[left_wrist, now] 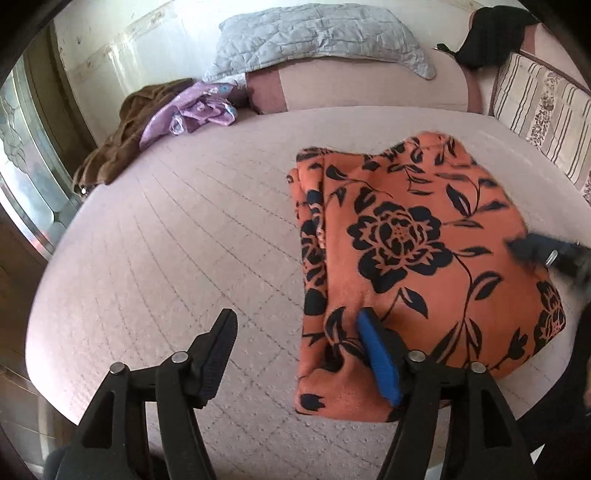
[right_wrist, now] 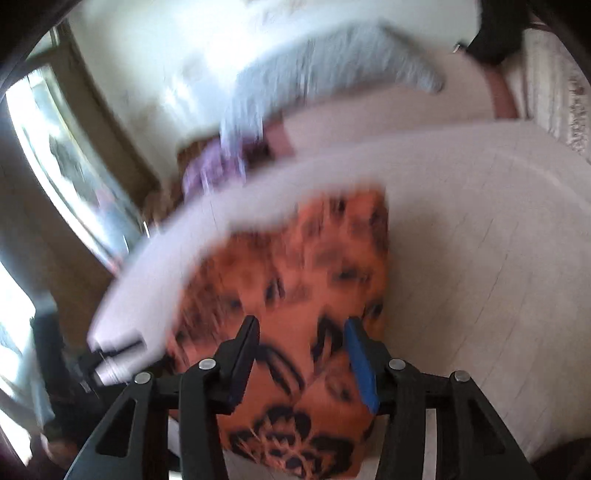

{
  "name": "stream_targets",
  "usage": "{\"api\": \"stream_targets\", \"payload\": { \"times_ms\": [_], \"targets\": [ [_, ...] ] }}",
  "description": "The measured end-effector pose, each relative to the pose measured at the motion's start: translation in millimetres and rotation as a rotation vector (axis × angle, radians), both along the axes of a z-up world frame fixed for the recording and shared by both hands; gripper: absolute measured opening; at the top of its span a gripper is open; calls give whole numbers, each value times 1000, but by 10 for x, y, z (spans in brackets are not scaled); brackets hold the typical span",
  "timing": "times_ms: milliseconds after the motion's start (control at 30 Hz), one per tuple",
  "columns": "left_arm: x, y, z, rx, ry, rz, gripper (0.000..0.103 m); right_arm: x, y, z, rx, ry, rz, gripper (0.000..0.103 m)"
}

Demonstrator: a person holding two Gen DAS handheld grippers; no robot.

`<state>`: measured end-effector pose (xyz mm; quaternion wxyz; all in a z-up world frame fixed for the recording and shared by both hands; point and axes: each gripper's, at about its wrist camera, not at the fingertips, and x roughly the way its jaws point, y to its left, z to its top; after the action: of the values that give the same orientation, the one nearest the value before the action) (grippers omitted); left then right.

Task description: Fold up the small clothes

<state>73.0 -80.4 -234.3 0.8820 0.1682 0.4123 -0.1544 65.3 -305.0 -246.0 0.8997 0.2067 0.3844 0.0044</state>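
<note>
An orange garment with a black flower print (left_wrist: 413,266) lies folded into a rough rectangle on the pale quilted bed (left_wrist: 192,221). My left gripper (left_wrist: 295,328) is open at its near left corner, with the blue-padded finger (left_wrist: 376,354) over the cloth and the black finger (left_wrist: 218,350) over bare bed. My right gripper (right_wrist: 301,332) is open just above the same garment (right_wrist: 295,266); that view is motion-blurred. The right gripper also shows blurred at the garment's right edge in the left wrist view (left_wrist: 546,251).
A brown garment (left_wrist: 122,136) and a purple one (left_wrist: 192,107) lie bunched at the bed's far left. A grey quilted pillow (left_wrist: 317,40) rests on the pink headboard. A striped cushion (left_wrist: 543,122) and a dark item (left_wrist: 491,33) sit far right. A window is on the left.
</note>
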Motion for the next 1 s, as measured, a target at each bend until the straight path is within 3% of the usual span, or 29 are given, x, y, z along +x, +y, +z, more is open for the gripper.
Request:
{"api": "stream_targets", "payload": {
  "times_ms": [67,133,200,300,367,433,633,833,1000],
  "targets": [
    [-3,32,119,10,16,31,70,13,100,-33,-89,20,-5,51],
    [-33,-5,224,-3,-2,62,70,-33,135,102,-95,9,-9,51],
    [-123,2,400,-5,-54,88,72,-171,149,295,-84,-41,-12,51],
    [-227,29,706,-22,-109,123,75,-369,254,564,-176,-97,-25,51],
    [-302,58,939,-56,-144,164,84,-476,300,759,-217,-128,-37,52],
    [-399,88,1146,-91,-194,177,84,-614,322,1004,-257,-173,-71,56],
    [-708,92,1684,-120,-363,193,101,-945,285,1554,-256,-289,-151,66],
    [-908,102,2012,-117,-447,227,102,-1179,346,1838,-269,-326,-161,66],
    [-998,112,2149,-111,-471,228,102,-1262,457,1933,-303,-343,-160,66]
  ]
}}
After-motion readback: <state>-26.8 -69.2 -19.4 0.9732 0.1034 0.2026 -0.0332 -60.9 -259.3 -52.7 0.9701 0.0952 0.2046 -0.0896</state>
